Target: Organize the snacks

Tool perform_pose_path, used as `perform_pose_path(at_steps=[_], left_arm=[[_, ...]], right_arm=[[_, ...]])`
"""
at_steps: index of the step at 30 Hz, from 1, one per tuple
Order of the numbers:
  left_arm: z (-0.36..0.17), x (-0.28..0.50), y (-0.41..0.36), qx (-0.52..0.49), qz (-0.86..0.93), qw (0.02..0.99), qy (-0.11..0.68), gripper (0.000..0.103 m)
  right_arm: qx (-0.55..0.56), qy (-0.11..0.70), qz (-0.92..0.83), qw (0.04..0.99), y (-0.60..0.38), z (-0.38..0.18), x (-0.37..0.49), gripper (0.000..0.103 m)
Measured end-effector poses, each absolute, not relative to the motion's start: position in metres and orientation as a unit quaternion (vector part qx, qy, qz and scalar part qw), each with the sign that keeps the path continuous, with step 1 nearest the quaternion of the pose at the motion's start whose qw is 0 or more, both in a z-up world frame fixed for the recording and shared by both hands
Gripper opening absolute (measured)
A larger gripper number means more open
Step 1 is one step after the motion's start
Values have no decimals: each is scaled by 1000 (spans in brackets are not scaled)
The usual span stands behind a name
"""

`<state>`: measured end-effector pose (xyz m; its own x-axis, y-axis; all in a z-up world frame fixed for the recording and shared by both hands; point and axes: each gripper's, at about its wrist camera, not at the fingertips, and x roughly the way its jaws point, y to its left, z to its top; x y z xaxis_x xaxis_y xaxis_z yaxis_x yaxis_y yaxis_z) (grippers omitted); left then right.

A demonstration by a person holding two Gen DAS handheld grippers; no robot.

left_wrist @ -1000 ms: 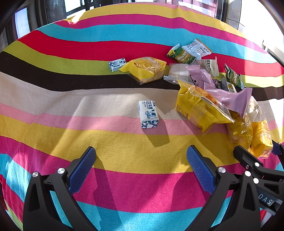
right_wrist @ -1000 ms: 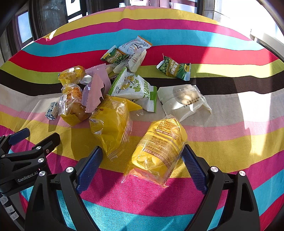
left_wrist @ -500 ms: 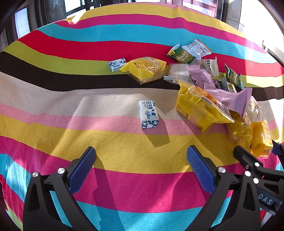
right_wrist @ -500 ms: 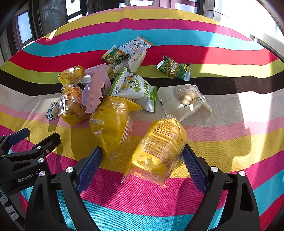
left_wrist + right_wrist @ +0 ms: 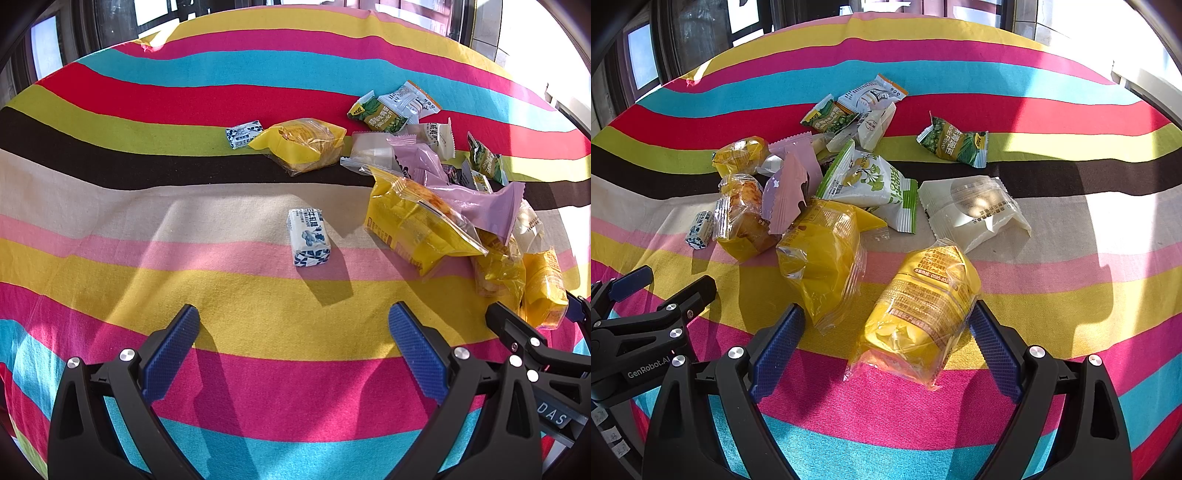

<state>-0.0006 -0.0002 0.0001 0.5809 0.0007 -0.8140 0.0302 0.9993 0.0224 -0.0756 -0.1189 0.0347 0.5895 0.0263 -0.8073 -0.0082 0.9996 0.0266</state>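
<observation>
In the right wrist view the yellow cake packet [image 5: 919, 314] lies on the bench between the spread fingers of the right gripper [image 5: 886, 328], long axis tilted toward upper right, while the left gripper [image 5: 293, 328], also spread, holds nothing.

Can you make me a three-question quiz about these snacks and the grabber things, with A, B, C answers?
1. Where is the yellow packet nearest the right gripper?
A. between its open fingers
B. on top of the pile
C. on the floor

2. How many small blue-and-white candies show in the left wrist view?
A. one
B. two
C. four

3. What is the left gripper doing?
A. squeezing a purple packet
B. open, holding nothing
C. shut on a candy

Answers:
1. A, the packet lies on the striped cloth between the blue pads.
2. B, one candy lies alone, another candy sits beside a yellow cake packet.
3. B, only cloth shows between its spread fingers.
</observation>
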Motion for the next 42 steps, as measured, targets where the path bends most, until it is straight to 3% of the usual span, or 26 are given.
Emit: perform_pose_path(at_steps=[42], left_arm=[[0, 0, 0, 17, -8, 889, 458, 102]], right_arm=[[10, 453, 9, 892, -119, 35, -76, 87]])
